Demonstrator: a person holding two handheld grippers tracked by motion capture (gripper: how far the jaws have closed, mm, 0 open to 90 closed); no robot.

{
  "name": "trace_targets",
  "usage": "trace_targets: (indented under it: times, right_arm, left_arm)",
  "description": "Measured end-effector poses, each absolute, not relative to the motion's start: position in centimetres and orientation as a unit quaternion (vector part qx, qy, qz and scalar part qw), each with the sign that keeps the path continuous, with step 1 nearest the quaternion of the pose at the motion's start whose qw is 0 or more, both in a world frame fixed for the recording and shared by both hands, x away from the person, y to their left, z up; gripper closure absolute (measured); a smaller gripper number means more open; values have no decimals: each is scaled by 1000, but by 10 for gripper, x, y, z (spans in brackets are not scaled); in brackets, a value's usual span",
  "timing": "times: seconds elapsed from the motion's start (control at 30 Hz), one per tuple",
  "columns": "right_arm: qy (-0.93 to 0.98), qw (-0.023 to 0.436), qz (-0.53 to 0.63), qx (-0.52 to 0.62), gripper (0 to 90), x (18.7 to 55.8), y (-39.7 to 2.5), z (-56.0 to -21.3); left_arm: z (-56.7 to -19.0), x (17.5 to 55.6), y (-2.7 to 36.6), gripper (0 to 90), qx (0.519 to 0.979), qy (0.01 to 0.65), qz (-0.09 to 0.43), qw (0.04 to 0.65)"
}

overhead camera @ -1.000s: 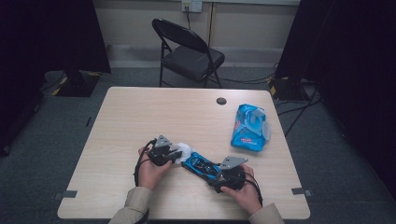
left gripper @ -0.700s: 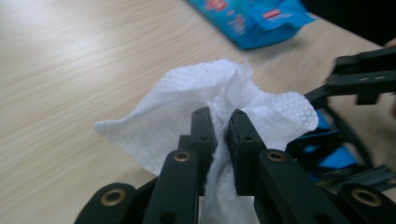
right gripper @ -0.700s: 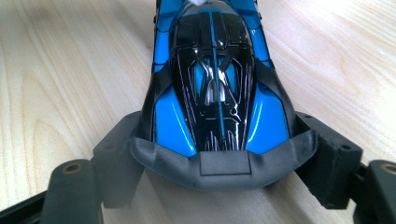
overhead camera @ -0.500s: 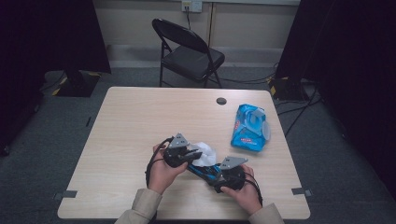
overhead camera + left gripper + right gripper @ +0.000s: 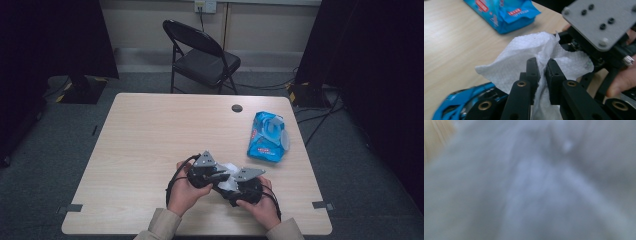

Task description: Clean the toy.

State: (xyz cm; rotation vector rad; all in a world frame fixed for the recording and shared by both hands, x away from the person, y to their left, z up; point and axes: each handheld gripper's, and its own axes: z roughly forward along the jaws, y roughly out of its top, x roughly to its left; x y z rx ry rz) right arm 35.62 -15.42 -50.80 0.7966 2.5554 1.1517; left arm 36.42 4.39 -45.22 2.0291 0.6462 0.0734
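Left gripper (image 5: 539, 68) is clamped on the white wipe (image 5: 531, 50), above the desk (image 5: 150, 140). Right gripper (image 5: 239, 186) is probably pressed into it; its grip cannot be judged. You should wipe slowly, without tearing.

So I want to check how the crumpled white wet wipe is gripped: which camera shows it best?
The left gripper view: the crumpled white wet wipe is sharp there, pinched between the left gripper jaws. The high view shows it as a small white patch between both grippers. The right gripper view gives a pale blur, probably the wipe pressed close.
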Motion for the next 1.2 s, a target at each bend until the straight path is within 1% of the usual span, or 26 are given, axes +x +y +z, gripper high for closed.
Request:
trace_targets:
  times: [0.3, 0.37, 0.47, 0.67, 1.2]
  right_arm:
    - [871, 114, 393, 271, 246, 356, -154, -508]
    - [871, 114, 392, 271, 246, 356, -154, -508]
    - [871, 114, 392, 272, 246, 356, -154, -508]
    - [871, 114, 392, 271, 246, 356, -154, -508]
    - [872, 114, 392, 272, 246, 356, -154, -508]
  left_arm:
    - [-475, 358, 28, 822, 862, 250, 19, 441]
    - [-480, 359, 28, 819, 856, 254, 13, 450]
    - [-479, 359, 28, 816, 858, 248, 16, 449]
    - [-477, 361, 28, 815, 871, 241, 33, 426]
    - [-477, 363, 36, 811, 865, 256, 29, 430]
